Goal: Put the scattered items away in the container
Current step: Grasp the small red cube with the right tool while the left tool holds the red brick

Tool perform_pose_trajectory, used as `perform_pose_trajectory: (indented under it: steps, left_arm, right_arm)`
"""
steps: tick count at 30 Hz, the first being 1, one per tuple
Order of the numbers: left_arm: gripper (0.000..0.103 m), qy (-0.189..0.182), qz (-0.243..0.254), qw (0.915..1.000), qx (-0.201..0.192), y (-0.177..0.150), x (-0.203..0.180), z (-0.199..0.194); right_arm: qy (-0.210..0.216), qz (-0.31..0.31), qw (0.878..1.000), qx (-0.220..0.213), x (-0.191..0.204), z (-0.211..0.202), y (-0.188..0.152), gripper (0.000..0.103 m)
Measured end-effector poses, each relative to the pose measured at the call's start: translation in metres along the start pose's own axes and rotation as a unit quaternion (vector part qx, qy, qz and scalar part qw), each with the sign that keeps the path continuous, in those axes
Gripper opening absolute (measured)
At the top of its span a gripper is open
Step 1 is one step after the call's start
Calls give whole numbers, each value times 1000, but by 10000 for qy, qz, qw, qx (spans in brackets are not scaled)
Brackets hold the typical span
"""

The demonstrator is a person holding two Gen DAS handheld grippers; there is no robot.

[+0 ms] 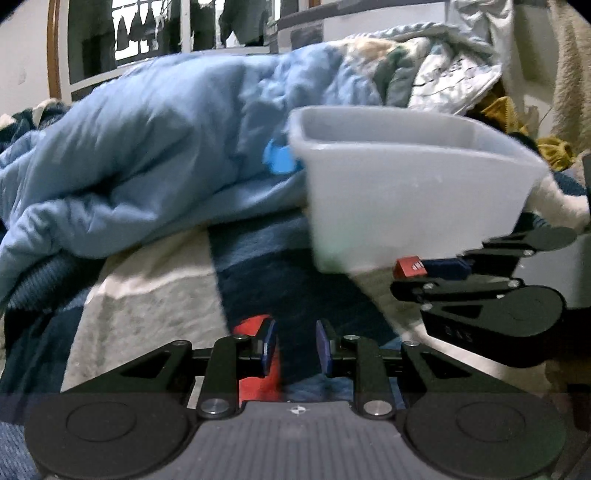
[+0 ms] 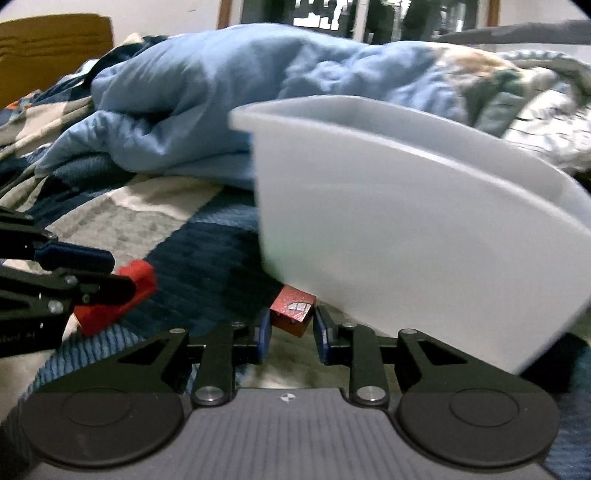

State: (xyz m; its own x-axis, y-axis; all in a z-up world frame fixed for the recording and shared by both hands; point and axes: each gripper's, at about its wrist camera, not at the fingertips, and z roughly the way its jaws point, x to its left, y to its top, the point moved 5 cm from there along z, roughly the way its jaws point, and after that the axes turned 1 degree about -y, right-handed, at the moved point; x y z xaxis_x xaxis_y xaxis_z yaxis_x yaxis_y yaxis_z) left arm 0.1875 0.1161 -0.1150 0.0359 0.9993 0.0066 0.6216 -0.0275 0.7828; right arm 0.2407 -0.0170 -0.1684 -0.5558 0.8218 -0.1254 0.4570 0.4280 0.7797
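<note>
In the right wrist view, a small dark-red box with a pale printed emblem on top (image 2: 293,312) sits at the lower centre of the frame, just ahead of the right gripper (image 2: 291,334). Its jaws stand apart with the box's near edge between their blue-padded tips; whether the pads touch it cannot be told. The box lies against the bottom edge of a translucent white plastic container (image 2: 406,236), which fills the right half of that frame and looks tilted, its rim sloping down to the right.

In the left wrist view, the left gripper (image 1: 295,347) sits at the lower centre, jaws parted, with a bright red object (image 1: 258,369) behind and below its left finger rather than between the pads. The same red object (image 2: 114,299) appears at the lower left of the right wrist view, beside the left gripper's tips. The left view also shows the dark-red box (image 1: 410,266) at centre right, under the container (image 1: 406,192), next to the right gripper (image 1: 443,275). A small blue item (image 1: 279,157) shows just left of the container's rim.

Everything rests on a bed covered by a striped knit blanket in navy, grey and cream (image 1: 155,295), with a crumpled light-blue duvet (image 1: 147,147) heaped behind. A window (image 1: 155,33) with hanging clothes fills the upper left. The emblem on the box is too blurred to read.
</note>
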Motion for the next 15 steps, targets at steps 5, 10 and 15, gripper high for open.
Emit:
perform_pose_trajectory:
  steps: [5,10,15]
  left_arm:
    - [30,92,61,9999,-18,-3,-14,-2]
    - [63,701,-507,9962,26,-21,16,4]
    - [64,1086,-563,9921,261,-31,32,27]
  right_arm:
    - [-116,179,9998,-37,-22,-24,-8,28]
    - [-58,196,9998,24,-27,-32,-27,28]
    - [21,305,9995,84,-27,-30,-42,28]
